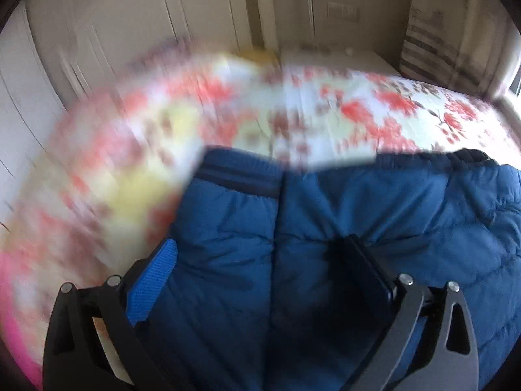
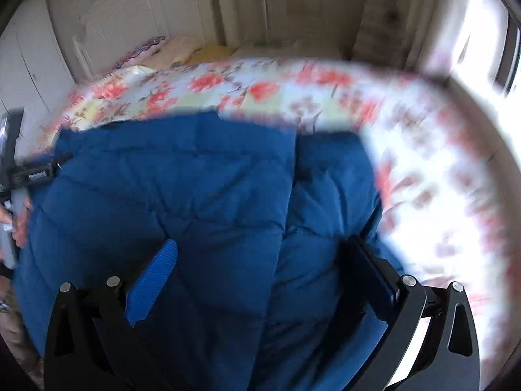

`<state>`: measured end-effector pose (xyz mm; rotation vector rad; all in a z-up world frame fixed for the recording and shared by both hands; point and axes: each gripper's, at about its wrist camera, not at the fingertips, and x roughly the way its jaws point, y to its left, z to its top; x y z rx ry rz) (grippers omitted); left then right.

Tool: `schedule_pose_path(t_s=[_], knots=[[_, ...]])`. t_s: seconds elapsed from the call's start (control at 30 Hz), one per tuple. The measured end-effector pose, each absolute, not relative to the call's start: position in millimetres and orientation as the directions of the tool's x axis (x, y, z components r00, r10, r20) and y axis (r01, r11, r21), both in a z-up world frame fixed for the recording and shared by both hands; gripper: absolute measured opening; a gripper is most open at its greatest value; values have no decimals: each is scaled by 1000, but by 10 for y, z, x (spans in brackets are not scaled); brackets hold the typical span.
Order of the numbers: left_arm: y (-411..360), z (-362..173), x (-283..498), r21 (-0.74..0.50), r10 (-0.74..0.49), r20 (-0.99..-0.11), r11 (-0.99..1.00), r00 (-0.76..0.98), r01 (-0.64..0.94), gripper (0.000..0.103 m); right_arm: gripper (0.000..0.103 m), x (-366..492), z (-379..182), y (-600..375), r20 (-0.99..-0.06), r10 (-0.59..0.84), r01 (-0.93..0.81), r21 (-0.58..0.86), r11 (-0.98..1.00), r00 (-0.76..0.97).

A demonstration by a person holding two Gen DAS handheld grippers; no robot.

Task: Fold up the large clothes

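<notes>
Only the right wrist view showed the person's hand [image 2: 19, 218] gripping the other tool's handle, far to the left. The left wrist view alone caught the blue padded jacket's [image 1: 342, 208] dark ribbed hem ahead of the fingers. Both the left gripper [image 1: 260, 267] and the right gripper [image 2: 260, 267] stood wide apart, jacket bulk bunched between them; whether they pinched it I cannot tell. The jacket lay on the floral bedspread [image 1: 325, 107].
</notes>
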<state>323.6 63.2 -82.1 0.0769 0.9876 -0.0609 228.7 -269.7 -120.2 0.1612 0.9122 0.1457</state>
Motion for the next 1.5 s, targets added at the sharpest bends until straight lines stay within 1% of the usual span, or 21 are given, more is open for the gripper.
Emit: schedule_pose_path(t_s=[0.07,0.17,0.2,0.27,0.3,0.37,0.47,0.53,0.6,0.63,0.73,0.8,0.87,0.93,0.97,1.0,1.13,1.17,1.33,1.47,1.5], knots=[[752,-845,3300,-46,-71,-848,997,525,60,101,99,2279,-1230,-2783,-755,221,-42,250,967,618],[749,-862,3349,-53,-68,-854,998,516,44,101,99,2261,-1199,-2748,-765,194,-33,220,975,614],[739,-833,3323,-41,-56,-848,998,527,40,100,99,2226,-1159,-2730,-766,161,-15,194,981,622],[696,-659,3130,31,22,-806,999,592,6,92,99,2082,-1000,-2659,-754,84,23,131,991,652],[659,-524,2971,40,23,-773,999,634,13,92,99,1999,-911,-2605,-739,76,15,115,993,669],[538,-282,2653,23,-47,-709,996,703,89,94,99,1775,-703,-2403,-694,97,-47,91,995,713],[117,-146,2199,124,-59,-663,974,746,187,99,99,1571,-611,-1957,-681,163,-178,48,983,714],[-130,-252,2037,123,-108,-691,957,715,263,100,99,1531,-773,-1617,-716,175,-260,-9,966,676],[-278,-481,2033,150,-88,-734,946,673,287,100,99,1558,-1025,-1436,-743,121,-274,-87,958,658],[-304,-580,2050,171,-66,-746,943,663,286,101,99,1543,-1072,-1453,-724,137,-275,-75,958,676],[-180,-726,2110,66,-138,-760,956,636,287,101,99,1585,-1088,-1564,-744,178,-276,-10,961,644],[-174,-742,2143,58,-149,-763,954,629,296,101,99,1585,-1070,-1554,-757,170,-276,-15,961,631],[-170,-773,2133,62,-150,-756,953,637,298,101,99,1505,-975,-1642,-745,140,-227,-15,974,652],[-165,-785,2118,62,-154,-748,952,645,299,101,99,1307,-875,-1848,-699,88,-132,-8,991,709],[-158,-796,2118,60,-156,-747,952,646,300,101,99,1220,-840,-1971,-683,86,-103,15,995,725],[-153,-795,2109,57,-158,-747,953,645,299,101,99,1053,-802,-2187,-661,111,-74,84,994,742],[-164,-807,2093,66,-150,-743,954,652,294,101,99,221,-895,-3138,-533,285,5,478,878,797],[-169,-813,2089,70,-145,-742,954,654,291,101,99,25,-980,-3305,-506,307,21,544,839,806],[-200,-822,2070,89,-128,-740,955,660,284,101,99,-477,-1445,-3409,-469,430,40,710,703,772],[-200,-821,2068,90,-127,-740,955,660,284,101,99,-310,-1640,-3251,-497,479,51,730,682,723],[-201,-822,2065,91,-126,-740,954,661,284,101,99,-277,-1573,-3224,-483,466,31,718,696,742]])
